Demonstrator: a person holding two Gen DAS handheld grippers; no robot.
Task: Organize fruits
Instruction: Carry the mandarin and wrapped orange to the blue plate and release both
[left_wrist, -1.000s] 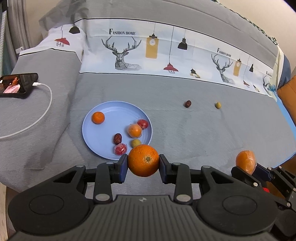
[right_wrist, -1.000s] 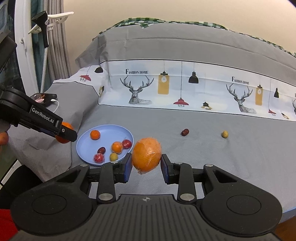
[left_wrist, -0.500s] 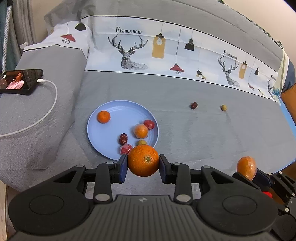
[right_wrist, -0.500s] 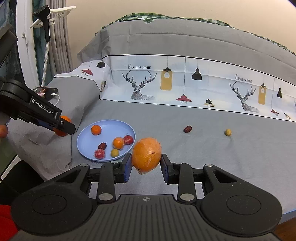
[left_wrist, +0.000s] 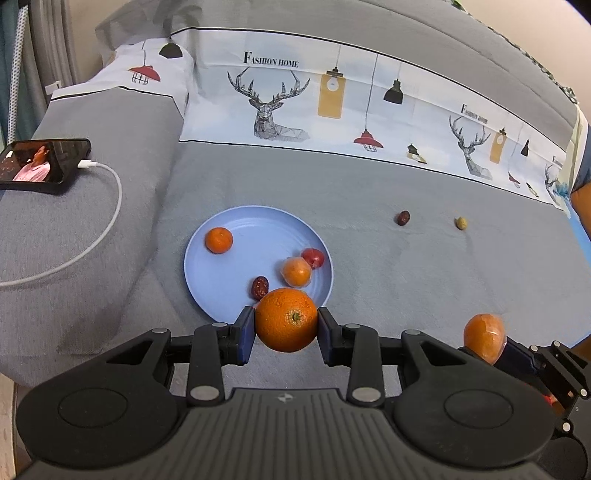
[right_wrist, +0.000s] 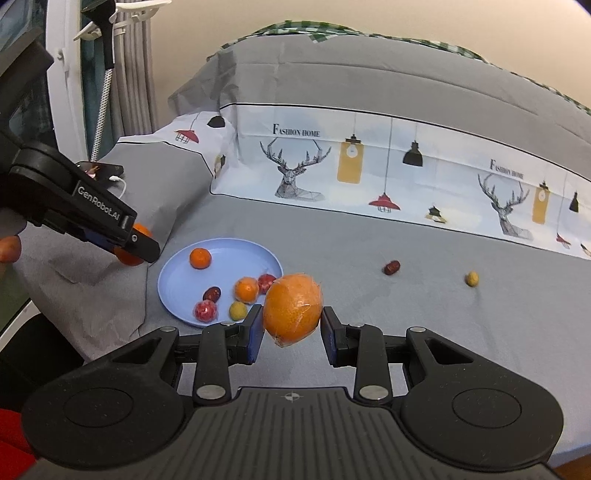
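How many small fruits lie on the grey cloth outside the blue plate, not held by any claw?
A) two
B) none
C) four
A: a dark red fruit and a yellow-green fruit lie on the cloth, apart from each other, to the right of the blue plate.

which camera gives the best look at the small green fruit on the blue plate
The right wrist view: the small green fruit sits unobstructed near the blue plate front edge. In the left wrist view the held orange hides it.
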